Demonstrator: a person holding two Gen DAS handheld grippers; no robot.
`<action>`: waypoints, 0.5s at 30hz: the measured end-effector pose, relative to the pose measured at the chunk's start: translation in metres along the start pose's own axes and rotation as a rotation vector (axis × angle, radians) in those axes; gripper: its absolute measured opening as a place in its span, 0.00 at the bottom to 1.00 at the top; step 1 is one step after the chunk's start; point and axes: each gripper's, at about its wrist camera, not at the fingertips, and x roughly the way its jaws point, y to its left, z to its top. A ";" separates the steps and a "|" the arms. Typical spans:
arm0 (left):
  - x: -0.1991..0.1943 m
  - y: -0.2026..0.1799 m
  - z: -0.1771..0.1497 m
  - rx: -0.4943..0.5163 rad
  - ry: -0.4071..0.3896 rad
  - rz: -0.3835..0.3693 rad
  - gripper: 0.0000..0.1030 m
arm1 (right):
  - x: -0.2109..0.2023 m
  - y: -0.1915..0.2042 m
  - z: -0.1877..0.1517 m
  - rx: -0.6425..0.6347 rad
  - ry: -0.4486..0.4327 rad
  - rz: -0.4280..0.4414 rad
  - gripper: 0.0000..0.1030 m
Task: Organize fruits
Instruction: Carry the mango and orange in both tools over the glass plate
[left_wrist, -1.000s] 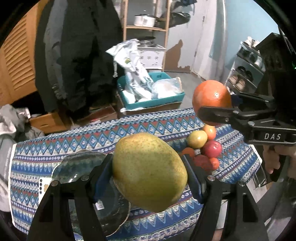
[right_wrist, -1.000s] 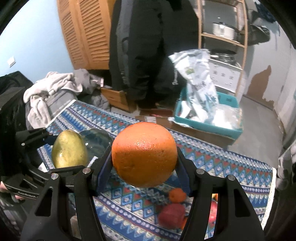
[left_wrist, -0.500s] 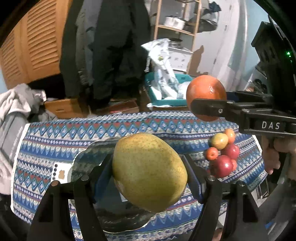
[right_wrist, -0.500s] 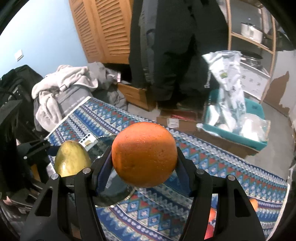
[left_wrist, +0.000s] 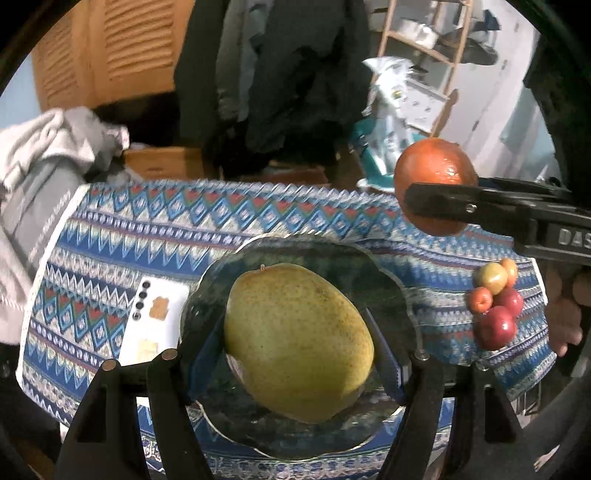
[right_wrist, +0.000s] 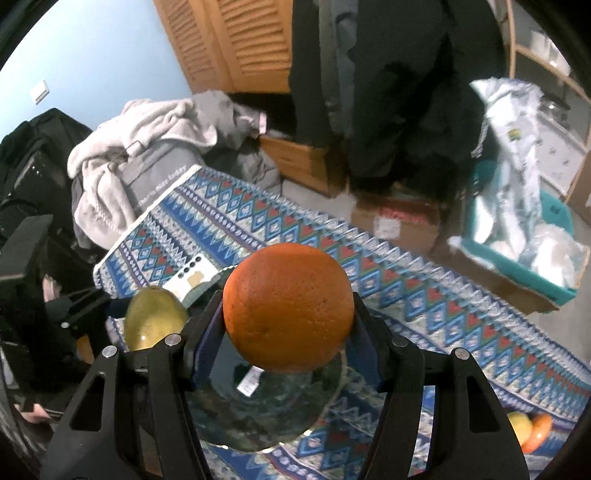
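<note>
My left gripper (left_wrist: 297, 350) is shut on a yellow-green mango (left_wrist: 297, 341), held just above a dark glass plate (left_wrist: 369, 266) on the patterned cloth. In the right wrist view that mango (right_wrist: 155, 317) shows at the left. My right gripper (right_wrist: 286, 325) is shut on a large orange (right_wrist: 288, 310), hanging over the same plate (right_wrist: 258, 417). From the left wrist view the orange (left_wrist: 434, 173) hangs beyond the plate's far right rim. A cluster of small red and yellow fruits (left_wrist: 495, 302) lies on the cloth to the right.
A white phone (left_wrist: 151, 321) lies on the cloth left of the plate. Blue patterned cloth (left_wrist: 147, 236) covers the table. Grey clothes (right_wrist: 147, 129) pile at the far left edge. A teal bin (right_wrist: 535, 266) with bags stands on the floor beyond. A hand (left_wrist: 565, 314) shows at right.
Both grippers have moved left and down with their fruits. The plate now lies right under the mango and the orange; the small fruits have slid off to the right.
</note>
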 end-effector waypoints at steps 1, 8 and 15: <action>0.004 0.004 -0.002 -0.009 0.009 0.004 0.73 | 0.007 0.002 0.000 0.004 0.013 0.007 0.62; 0.031 0.028 -0.014 -0.075 0.090 0.024 0.73 | 0.049 0.008 -0.006 0.015 0.102 0.008 0.62; 0.059 0.031 -0.028 -0.074 0.164 0.047 0.73 | 0.082 0.007 -0.026 0.024 0.196 0.011 0.62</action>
